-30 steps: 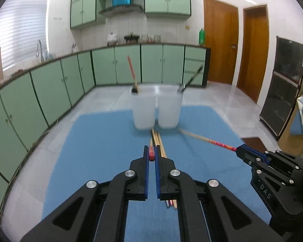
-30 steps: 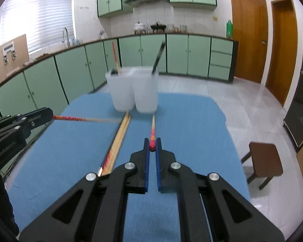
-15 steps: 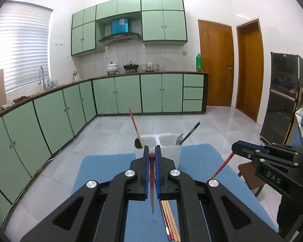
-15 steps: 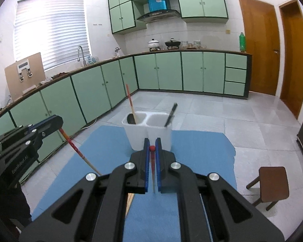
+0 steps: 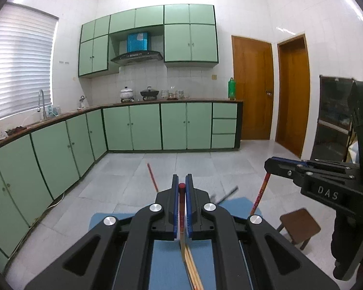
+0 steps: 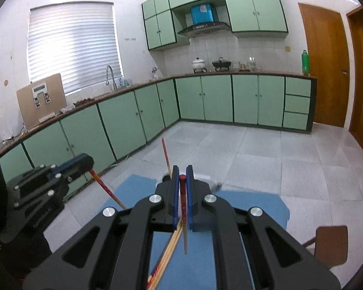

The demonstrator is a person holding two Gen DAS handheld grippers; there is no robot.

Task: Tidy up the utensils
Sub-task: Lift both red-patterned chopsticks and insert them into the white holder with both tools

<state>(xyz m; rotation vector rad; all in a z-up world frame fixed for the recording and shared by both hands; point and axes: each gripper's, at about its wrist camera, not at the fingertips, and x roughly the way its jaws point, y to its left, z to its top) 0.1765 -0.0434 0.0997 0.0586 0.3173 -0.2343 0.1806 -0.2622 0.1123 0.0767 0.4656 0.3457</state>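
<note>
My left gripper (image 5: 181,186) is shut on a red-topped chopstick (image 5: 182,213) that hangs down above the blue mat (image 5: 168,265). My right gripper (image 6: 182,177) is shut on another red-topped chopstick (image 6: 184,220), also hanging down. The white two-cup utensil holder (image 6: 207,178) is mostly hidden behind the jaws; a chopstick (image 5: 152,177) and a dark utensil handle (image 5: 227,194) stick up from it. Several chopsticks (image 5: 193,268) lie on the mat below. Each gripper shows in the other's view, the right (image 5: 268,164) and the left (image 6: 88,160).
A brown stool (image 5: 298,224) stands on the tiled floor right of the mat, also in the right wrist view (image 6: 330,244). Green cabinets (image 5: 145,126) line the far walls. A dark cabinet (image 5: 334,118) stands at the right.
Both grippers have lifted and tilted up, each carrying its chopstick off the mat. The holder has dropped down behind the jaws in both views.
</note>
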